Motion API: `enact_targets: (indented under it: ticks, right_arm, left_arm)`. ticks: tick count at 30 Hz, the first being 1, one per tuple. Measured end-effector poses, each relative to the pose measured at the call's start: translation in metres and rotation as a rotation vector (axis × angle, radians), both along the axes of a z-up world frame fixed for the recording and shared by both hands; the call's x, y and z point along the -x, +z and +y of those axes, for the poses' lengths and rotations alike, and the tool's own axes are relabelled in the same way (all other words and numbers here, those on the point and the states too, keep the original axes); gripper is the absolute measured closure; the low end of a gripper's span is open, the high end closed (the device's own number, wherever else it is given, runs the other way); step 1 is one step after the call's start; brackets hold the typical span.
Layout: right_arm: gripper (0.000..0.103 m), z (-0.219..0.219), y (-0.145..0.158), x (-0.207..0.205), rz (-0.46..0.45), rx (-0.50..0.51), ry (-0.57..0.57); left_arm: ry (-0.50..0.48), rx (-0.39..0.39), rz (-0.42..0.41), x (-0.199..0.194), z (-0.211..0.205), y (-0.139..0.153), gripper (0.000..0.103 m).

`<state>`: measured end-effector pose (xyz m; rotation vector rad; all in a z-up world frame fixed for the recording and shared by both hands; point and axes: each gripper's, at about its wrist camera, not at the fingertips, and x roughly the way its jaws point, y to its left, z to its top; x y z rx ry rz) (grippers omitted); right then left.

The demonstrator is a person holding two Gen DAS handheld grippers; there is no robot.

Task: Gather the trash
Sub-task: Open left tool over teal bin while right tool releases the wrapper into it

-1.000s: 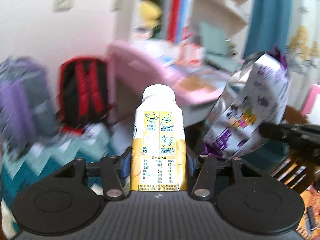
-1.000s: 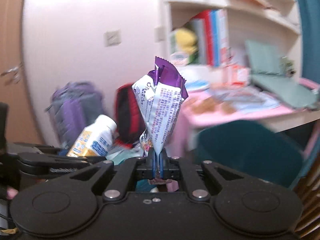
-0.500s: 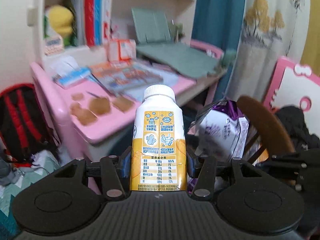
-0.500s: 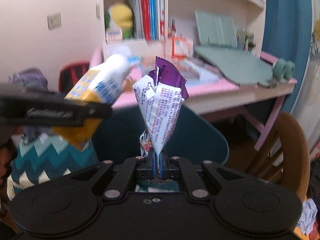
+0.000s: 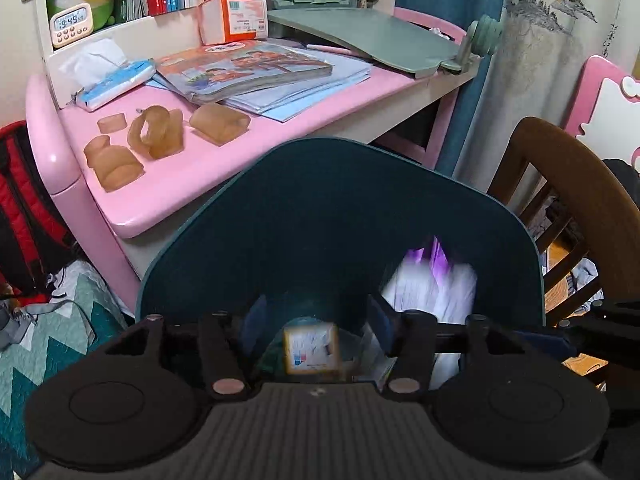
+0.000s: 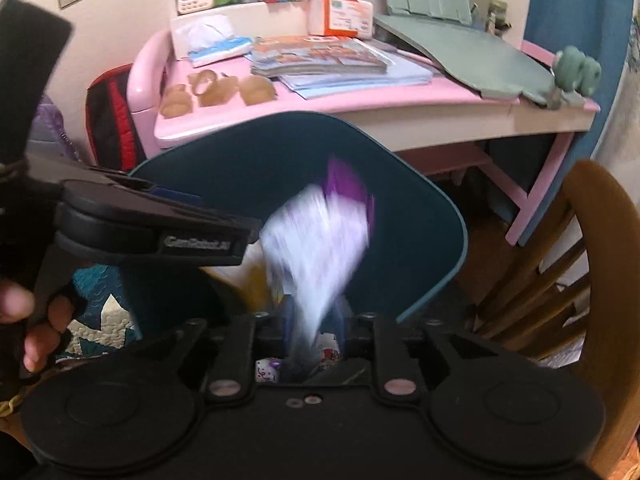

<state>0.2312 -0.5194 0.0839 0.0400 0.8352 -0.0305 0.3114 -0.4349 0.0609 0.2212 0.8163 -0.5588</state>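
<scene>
Both grippers hang over a dark teal trash bin (image 5: 340,216), also in the right wrist view (image 6: 404,184). My left gripper (image 5: 312,320) is open; the yellow-and-white drink bottle (image 5: 311,349) is blurred below it, dropping into the bin. My right gripper (image 6: 314,316) is open, its fingers apart. The purple-and-white snack wrapper (image 6: 320,240) is blurred between them, falling; it also shows in the left wrist view (image 5: 432,280). The left gripper's body (image 6: 160,232) sits at the left of the right wrist view.
A pink desk (image 5: 192,168) behind the bin carries books, brown pieces (image 5: 156,132), a tissue pack and a green stand. A wooden chair (image 5: 568,184) is at the right. A red-and-black backpack (image 5: 24,208) and a teal zigzag quilt (image 5: 48,320) are at the left.
Both grippers moved over the bin and opened. The bottle left the left gripper and the wrapper left the right gripper; both are falling into the bin.
</scene>
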Motion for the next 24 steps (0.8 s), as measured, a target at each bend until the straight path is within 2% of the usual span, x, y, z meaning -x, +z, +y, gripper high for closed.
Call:
enact_targets:
  ticks: [2,11,15,19,24]
  right_arm:
    - [0.078,-0.001,0.002,0.002,-0.006,-0.009,-0.005]
    - [0.069,0.019,0.027,0.029,-0.077,-0.009,0.039]
    - [0.066,0.041,0.042,0.044,-0.113,0.002,0.073]
    - [0.064,0.067,0.055,0.057,-0.147,-0.008,0.123]
    - [0.063,0.115,0.063,0.073,-0.174,-0.024,0.223]
  left_arm:
    - [-0.001,0.016,-0.015,0.003,0.003,0.003,0.037]
    - [0.001,0.092,-0.043,0.026,0.043,0.031,0.037]
    - [0.013,0.127,-0.065,0.044,0.075,0.049,0.036]
    - [0.032,0.156,-0.11,0.069,0.116,0.066,0.027]
    - [0.067,0.181,-0.131,0.095,0.174,0.075,0.027]
